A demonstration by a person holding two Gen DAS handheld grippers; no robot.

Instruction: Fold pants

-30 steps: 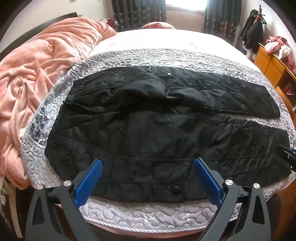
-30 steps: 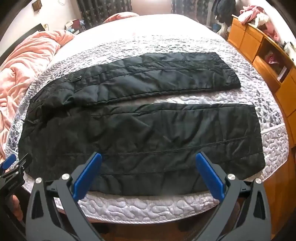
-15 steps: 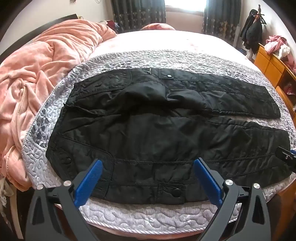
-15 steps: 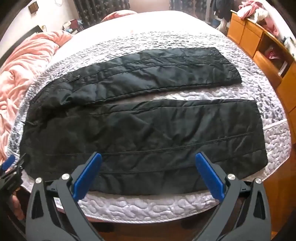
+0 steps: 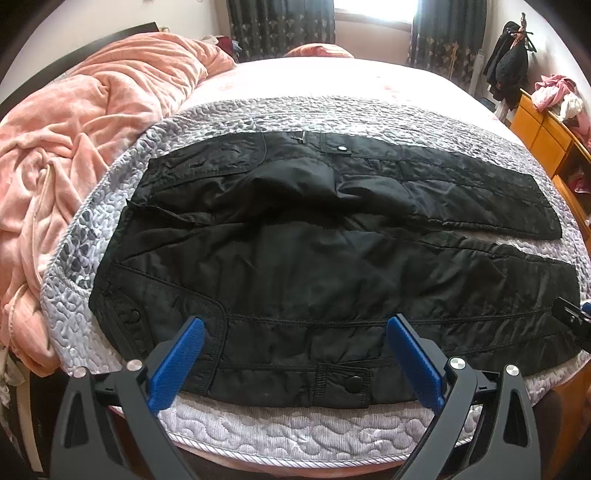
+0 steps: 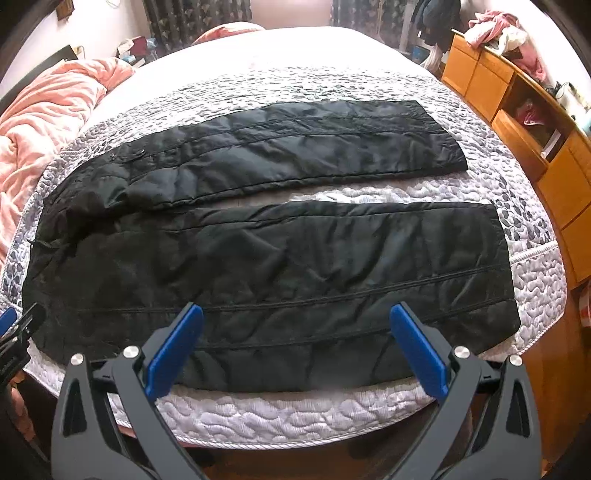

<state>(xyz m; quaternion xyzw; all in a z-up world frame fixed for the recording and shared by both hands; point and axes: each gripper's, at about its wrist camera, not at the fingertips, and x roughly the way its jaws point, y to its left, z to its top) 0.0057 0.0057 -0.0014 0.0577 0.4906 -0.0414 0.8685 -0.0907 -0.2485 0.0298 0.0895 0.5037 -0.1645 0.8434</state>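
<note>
Left tool (image 5: 295,358): jaws spread wide, nothing between the blue pads (image 5: 176,369), holding nothing. It sits at the bottom of the left wrist frame, over the near bed edge; whether the tips touch the fabric I can't tell.

Right tool (image 6: 297,356): same state, fully spread, empty, bottom centre of the right wrist frame. Its tip also shows at the right edge of the left view, mid-height, at the pants' near edge.

Black pants (image 5: 325,266) lie flat on the grey quilted bedcover (image 5: 280,432), unfolded, filling the middle of both frames. Waistband sits left; a snap button (image 5: 354,384) shows on the near edge just between the left tool's pads. Both legs run toward the right of the frame. In the right view the near leg (image 6: 295,280) spans the centre and the far leg (image 6: 295,147) lies above it, with a strip of bedcover visible between them toward the cuffs.

Further back: pink blanket (image 5: 85,133) bunched in the upper left of the left view, beside the bedcover. Wooden dresser (image 6: 517,110) along the upper right. Dark curtains (image 5: 280,26) at top centre.
</note>
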